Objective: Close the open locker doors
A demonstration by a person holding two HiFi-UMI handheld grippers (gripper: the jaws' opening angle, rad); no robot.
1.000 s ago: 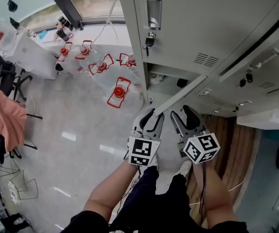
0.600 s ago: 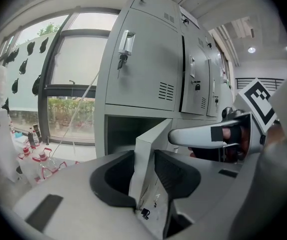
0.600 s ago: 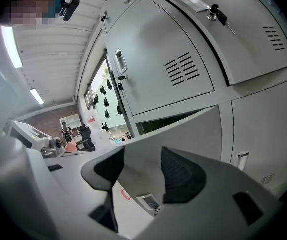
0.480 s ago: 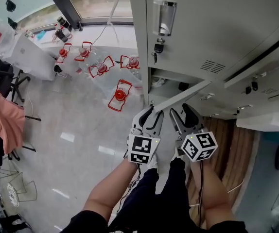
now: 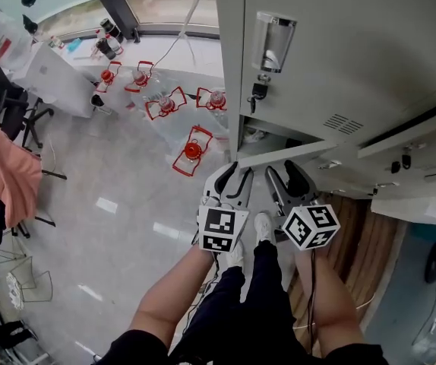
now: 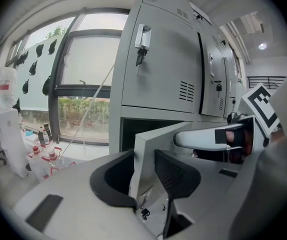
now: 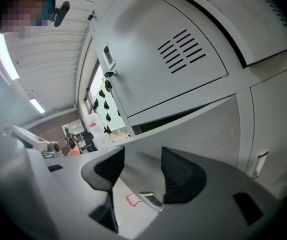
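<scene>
Grey steel locker door (image 5: 298,151) stands ajar at frame centre; the left hand-held gripper (image 5: 233,175) pinches its free edge, seemingly to steer it; the right hand-held gripper (image 5: 282,175), jaws apart and empty, faces the panel, likely for pushing shut.

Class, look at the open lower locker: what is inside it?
A dark compartment shows, with a pale thing near its front. The half-closed door covers the rest.
</scene>
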